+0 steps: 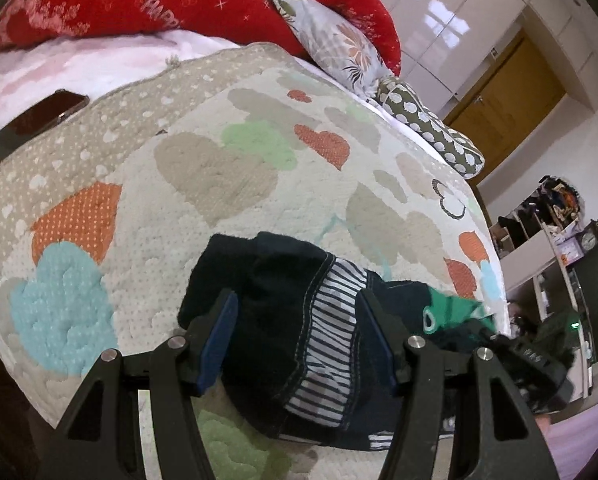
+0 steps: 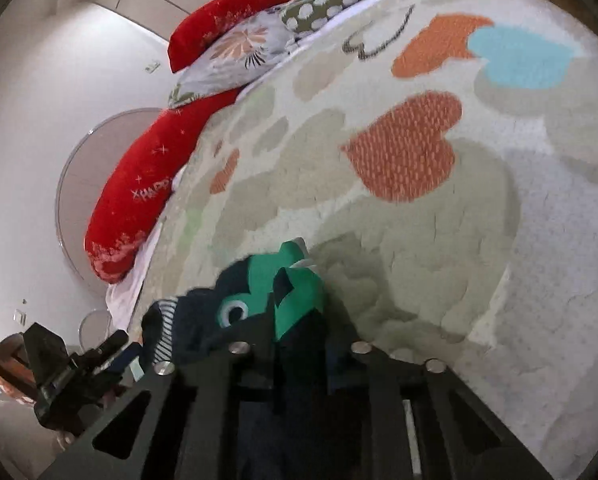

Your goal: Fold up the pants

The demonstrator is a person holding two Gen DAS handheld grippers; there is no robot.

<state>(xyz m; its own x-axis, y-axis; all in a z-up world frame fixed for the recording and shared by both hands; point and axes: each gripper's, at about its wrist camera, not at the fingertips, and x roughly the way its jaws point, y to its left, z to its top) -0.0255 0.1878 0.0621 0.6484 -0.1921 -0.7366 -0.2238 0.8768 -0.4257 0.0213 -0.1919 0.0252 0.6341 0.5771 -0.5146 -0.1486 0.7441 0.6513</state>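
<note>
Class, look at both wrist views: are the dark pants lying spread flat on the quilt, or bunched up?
Bunched up: the pants sit in a crumpled heap on the quilt, striped lining showing.

The pants (image 1: pixel 283 320) were dark navy, with a striped lining turned outward and a green patch (image 2: pixel 295 280), bunched in a crumpled heap on the quilt.

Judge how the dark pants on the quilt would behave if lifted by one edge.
The pants lie bunched in soft folds, so they would probably droop limply. Small and thin-looking, they seem light. The textured quilt may drag on them slightly.
</note>
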